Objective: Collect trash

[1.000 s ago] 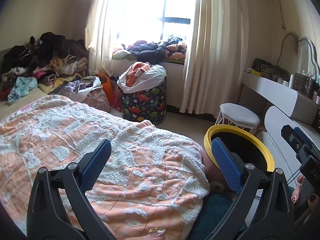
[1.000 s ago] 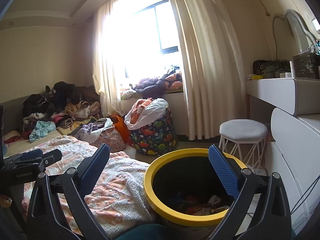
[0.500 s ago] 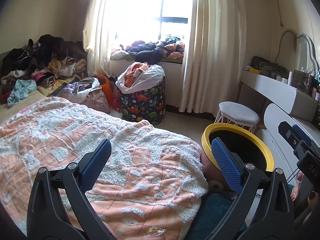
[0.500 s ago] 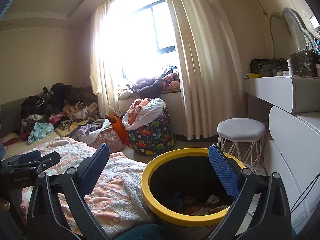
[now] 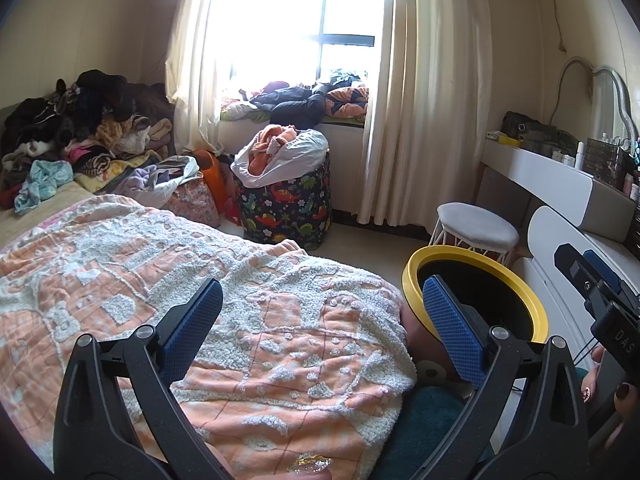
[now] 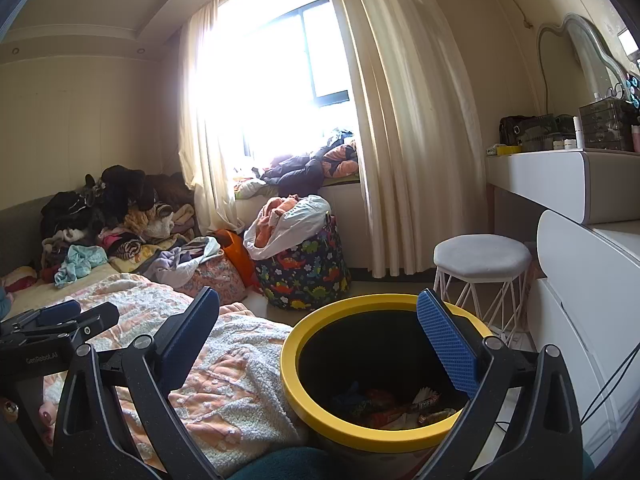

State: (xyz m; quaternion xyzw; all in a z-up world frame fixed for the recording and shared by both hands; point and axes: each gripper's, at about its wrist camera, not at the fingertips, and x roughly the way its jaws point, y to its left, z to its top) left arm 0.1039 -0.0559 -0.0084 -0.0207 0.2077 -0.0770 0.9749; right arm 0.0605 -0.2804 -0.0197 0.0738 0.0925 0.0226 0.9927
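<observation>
Bin (image 6: pixel 352 432), yellow-rimmed, black inside, stood on the floor hard against the foot of the bed (image 5: pixel 200 280). Wrappers (image 6: pixel 404 404) lay in its bottom: collected trash, a few bright packets, print unreadable. A small crinkled gold scrap (image 5: pixel 310 463) lay on the blanket at the near edge; probably a wrapper, cannot confirm.

Right gripper (image 6: pixel 318 330) hung just above and in front of the bin mouth, pads wide apart, nothing between them. One pad sat over the rim's far right side, the other over the blanket beside the bin.

Left gripper (image 5: pixel 322 318) hovered over the orange-and-white blanket, pads likewise spread and empty; the bin was just to its right, partly behind the right pad.

Judgement: both grippers empty, so the step in hand looked like seeking the next piece. To do it well: sweep the blanket and floor low, come at a thin wrapper flat and pinch an edge so no fleece is caught, then carry it well inside the rim before releasing.

Farther out: white stool (image 6: pixel 482 258) beyond the bin, white desk (image 6: pixel 560 180) along the right, dinosaur-print laundry bag (image 5: pixel 288 204) under the window, heaped clothes (image 5: pixel 80 136) at the bed's far end.
</observation>
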